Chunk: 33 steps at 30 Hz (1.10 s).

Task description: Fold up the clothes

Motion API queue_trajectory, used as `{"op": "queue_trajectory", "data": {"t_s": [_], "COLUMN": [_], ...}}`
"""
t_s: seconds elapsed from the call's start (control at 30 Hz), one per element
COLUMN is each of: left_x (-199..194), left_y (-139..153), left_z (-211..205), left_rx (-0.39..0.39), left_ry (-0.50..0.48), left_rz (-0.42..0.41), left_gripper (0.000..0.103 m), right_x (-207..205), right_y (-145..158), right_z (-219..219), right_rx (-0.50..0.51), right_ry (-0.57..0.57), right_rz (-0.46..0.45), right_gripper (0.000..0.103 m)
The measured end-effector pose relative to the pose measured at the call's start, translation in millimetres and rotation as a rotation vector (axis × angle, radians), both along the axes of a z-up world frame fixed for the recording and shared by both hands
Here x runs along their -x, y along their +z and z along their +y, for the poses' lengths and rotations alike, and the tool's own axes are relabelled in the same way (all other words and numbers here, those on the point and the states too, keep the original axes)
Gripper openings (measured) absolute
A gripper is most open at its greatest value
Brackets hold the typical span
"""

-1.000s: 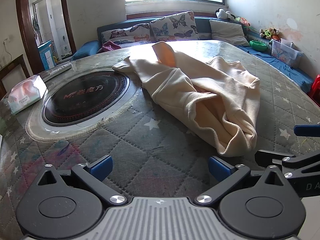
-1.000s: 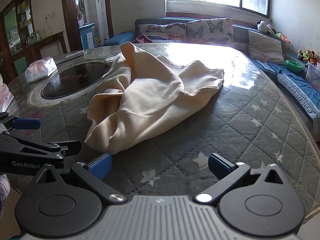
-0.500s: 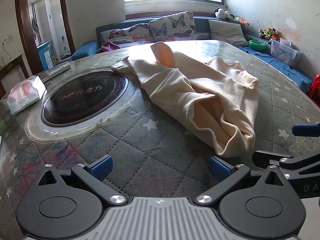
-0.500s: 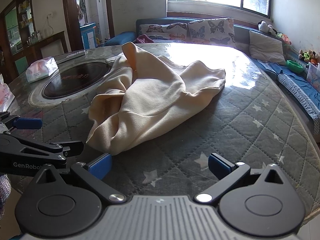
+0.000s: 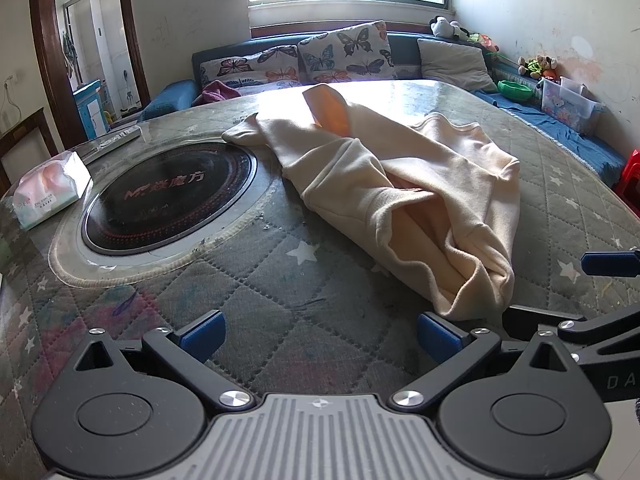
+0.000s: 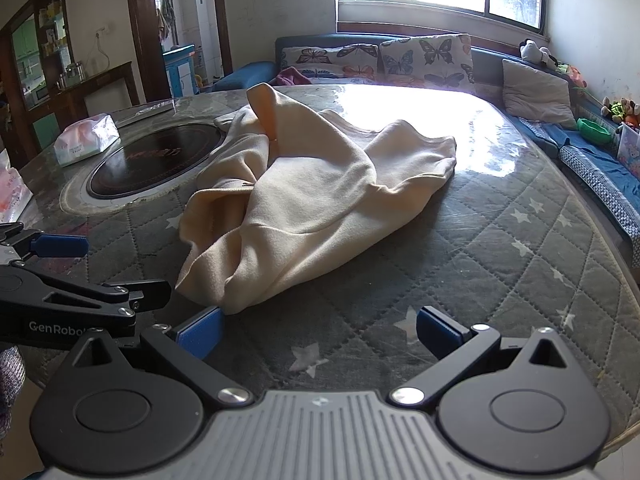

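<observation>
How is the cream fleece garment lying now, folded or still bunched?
Still bunched: the cream fleece garment lies crumpled in loose rolls on the quilted table cover, no flat fold.

Tissue pack (image 5: 48, 186) lying beside the round black induction cooktop (image 5: 168, 196), butterfly-print cushions (image 5: 344, 54) leaning against the window wall, green bowl (image 5: 515, 89) sitting on the bench

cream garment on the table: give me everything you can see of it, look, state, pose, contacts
The cream garment is one soft, fleece-like piece in pale cream, lying crumpled and unfolded on the quilted star-pattern table cover. It is bunched into thick rolls, with an opening near the front showing its inner side. One flap stands up at the far end, glowing orange in the window light. A far corner reaches the rim of the round black cooktop. Both hand-held grippers, left and right, are open; neither grips it, though the right one's left fingertip is at its near edge.
</observation>
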State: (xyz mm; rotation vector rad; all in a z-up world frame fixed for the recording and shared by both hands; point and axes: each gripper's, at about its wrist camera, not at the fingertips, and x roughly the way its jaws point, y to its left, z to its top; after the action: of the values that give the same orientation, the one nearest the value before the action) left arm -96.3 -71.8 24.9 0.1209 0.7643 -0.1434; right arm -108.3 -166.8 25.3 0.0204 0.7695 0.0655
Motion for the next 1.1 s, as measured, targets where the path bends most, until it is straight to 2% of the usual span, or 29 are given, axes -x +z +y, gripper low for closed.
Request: {"op": "queue_trajectory", "data": {"t_s": [1.1], "left_x": [-40.5], "left_y": [11.7], "left_z": [1.1], "left_rx": [-0.005], "left_ry": [-0.028], "left_rz": [0.007], "left_gripper": [0.103], "right_x": [-37.3], "right_y": [10.0], "right_z": [-3.6], "right_rx": [-0.049], "right_ry": [0.024], "right_rz": [-0.019], "right_gripper": [0.103]}}
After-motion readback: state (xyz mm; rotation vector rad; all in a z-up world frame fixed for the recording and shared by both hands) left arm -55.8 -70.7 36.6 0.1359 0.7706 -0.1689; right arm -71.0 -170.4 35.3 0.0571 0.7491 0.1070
